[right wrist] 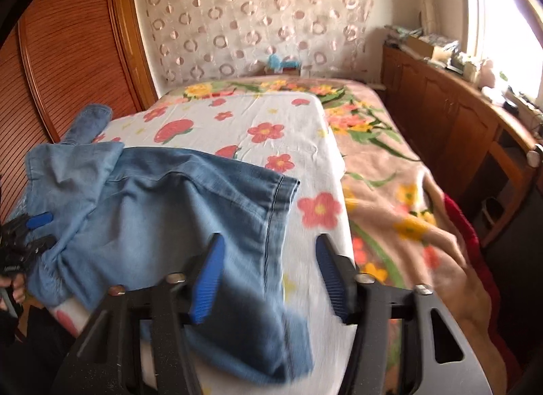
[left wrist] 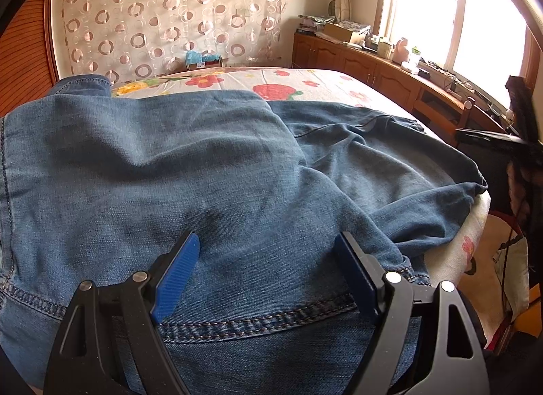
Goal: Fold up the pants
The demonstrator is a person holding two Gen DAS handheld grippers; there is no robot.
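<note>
Blue denim pants lie spread over a white sheet printed with red flowers, on a bed with a pinkish floral blanket at three o'clock. Wooden cabinets piled with clutter line the window side; a circle-patterned curtain hangs at twelve. The left gripper hovers over the stitched waistband, ribbed blue pads apart, gripping nothing. The right gripper straddles a hemmed leg edge, pads apart, not pressing cloth.
</note>
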